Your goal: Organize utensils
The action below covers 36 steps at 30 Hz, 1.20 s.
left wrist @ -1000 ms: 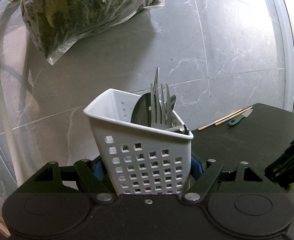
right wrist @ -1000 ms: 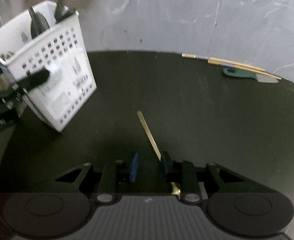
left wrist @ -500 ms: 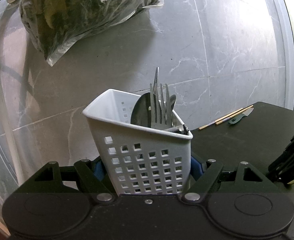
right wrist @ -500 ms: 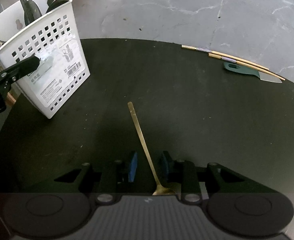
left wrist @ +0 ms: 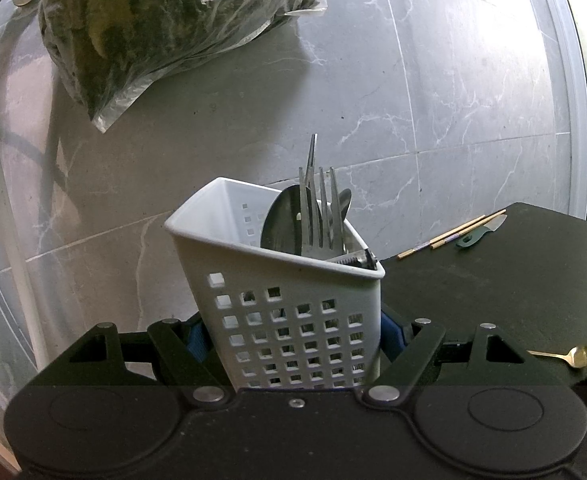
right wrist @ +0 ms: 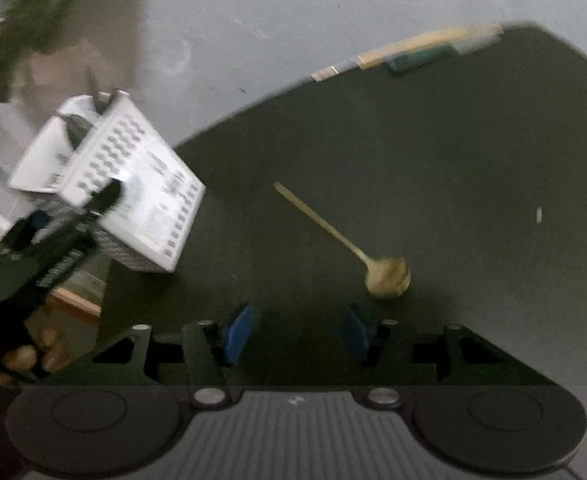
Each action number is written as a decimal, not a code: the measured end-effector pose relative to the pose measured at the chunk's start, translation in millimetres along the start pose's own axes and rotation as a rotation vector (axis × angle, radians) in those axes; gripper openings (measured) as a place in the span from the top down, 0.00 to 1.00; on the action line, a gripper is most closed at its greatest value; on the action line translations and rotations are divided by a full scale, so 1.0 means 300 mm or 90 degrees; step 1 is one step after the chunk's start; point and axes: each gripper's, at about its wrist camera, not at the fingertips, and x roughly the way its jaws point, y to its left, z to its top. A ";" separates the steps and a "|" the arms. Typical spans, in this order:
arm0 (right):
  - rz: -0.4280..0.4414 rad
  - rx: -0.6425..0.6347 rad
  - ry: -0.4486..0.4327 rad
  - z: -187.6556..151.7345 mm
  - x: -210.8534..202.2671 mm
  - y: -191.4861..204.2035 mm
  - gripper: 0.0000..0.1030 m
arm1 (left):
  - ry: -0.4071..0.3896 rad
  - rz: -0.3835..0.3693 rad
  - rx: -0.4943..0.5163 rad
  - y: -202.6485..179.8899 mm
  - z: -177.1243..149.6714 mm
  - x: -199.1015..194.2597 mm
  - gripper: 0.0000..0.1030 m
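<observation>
My R view's all blur, R gripper (right wrist: 297, 332) jaws just opening, empty, gold spoon (right wrist: 387, 276) loose on tabletop (right wrist: 453, 168); L gripper (left wrist: 293, 336) clamps caddy (left wrist: 293, 312) at table's edge.

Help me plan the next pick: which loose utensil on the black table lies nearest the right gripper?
The gold spoon, lying alone just ahead of the open right gripper. The chopsticks and green-handled knife lie at the far edge.

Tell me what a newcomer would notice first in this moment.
The white caddy, clamped in the left gripper and bristling with a fork and spoons, fills the middle of the left wrist view. On the black table a gold spoon lies loose ahead of the right gripper, whose jaws have just been opening, nothing between them.
</observation>
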 end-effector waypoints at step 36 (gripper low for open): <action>-0.094 -0.050 -0.262 0.147 -0.013 -0.116 0.99 | 0.010 0.018 0.026 -0.025 -0.001 0.016 0.21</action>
